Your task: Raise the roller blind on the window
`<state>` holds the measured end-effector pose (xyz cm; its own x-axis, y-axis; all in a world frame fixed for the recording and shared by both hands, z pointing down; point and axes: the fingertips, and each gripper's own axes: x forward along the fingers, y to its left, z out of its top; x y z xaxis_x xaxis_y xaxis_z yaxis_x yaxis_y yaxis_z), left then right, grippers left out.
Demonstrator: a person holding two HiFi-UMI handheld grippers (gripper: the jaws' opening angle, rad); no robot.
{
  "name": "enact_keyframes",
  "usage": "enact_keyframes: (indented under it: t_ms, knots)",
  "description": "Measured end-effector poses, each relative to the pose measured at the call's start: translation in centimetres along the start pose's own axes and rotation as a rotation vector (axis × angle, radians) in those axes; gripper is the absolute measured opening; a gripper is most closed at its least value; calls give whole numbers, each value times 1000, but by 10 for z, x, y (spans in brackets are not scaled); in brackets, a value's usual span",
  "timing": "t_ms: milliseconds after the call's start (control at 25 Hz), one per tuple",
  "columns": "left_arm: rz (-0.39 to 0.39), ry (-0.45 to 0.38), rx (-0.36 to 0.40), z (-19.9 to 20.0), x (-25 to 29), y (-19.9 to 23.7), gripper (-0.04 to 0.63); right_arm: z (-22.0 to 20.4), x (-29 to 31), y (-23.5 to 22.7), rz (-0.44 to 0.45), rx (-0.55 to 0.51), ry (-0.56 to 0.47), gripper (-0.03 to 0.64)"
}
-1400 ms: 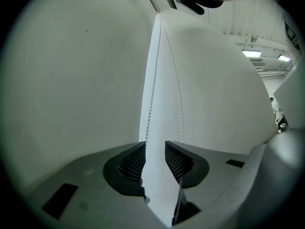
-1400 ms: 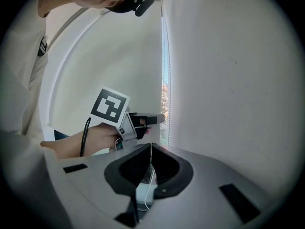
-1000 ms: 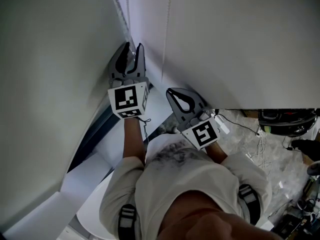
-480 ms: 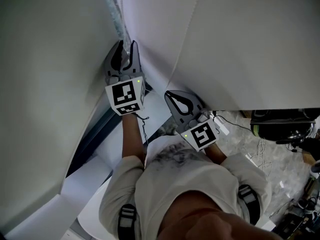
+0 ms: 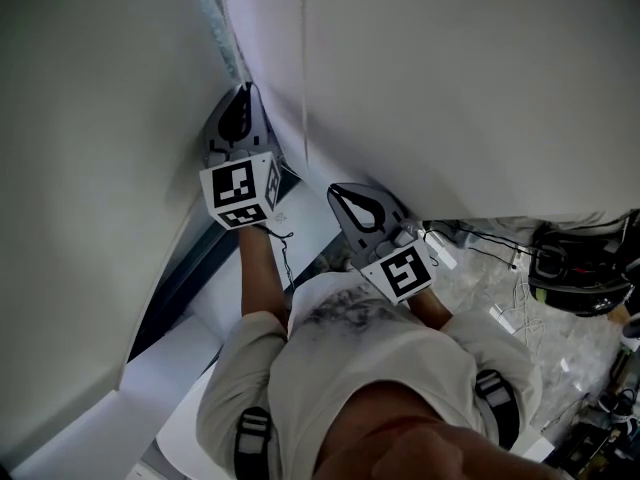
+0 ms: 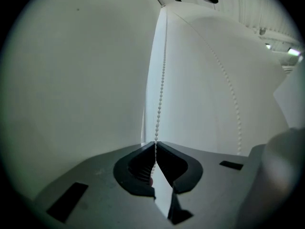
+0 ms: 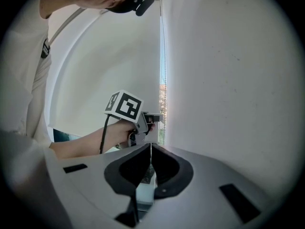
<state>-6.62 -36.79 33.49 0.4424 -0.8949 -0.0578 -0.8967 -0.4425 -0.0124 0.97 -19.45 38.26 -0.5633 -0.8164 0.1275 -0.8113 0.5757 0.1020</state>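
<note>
We look down on a pale, speckled floor [image 5: 565, 353]; along its wall edge lie loose white cables [image 5: 520, 303] and a round black device [image 5: 585, 273].

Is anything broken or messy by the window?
Nothing looks broken. The blind hangs smooth, and the bead chain runs straight into the shut left tool. Only the floor at the right looks messy, with loose cables lying about.

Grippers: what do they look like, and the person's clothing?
The left gripper and right gripper are grey with dark-lined, loop-shaped fingers. Each carries a white cube with black square markers. A thin black cable trails from the left one. Pale short-sleeved shirt, dark buckled straps.
</note>
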Motion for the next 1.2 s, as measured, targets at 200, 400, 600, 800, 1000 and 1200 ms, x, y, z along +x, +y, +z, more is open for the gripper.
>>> enact_keyframes:
  t_ms: [200,400,600,800,1000,1200]
  knots:
    - [-99,-19,-65,16,-55,-21,12,19,-22,34,36,-37,-19,63]
    - [-203,14,-92,-14,-73,-29,12,15,-5,46,103,-26,-47,63]
    - [-290,38,-124,-27,-102,-66,12,30,-20,45,160,-8,-75,63]
    - [-338,68,-146,-28,-98,-90,12,60,-14,16,159,-8,-102,63]
    - [-377,103,-179,-43,-89,-118,12,79,-12,-19,158,8,-155,63]
    - [-419,107,-196,-48,-69,-159,11,97,-24,-61,179,13,-204,66]
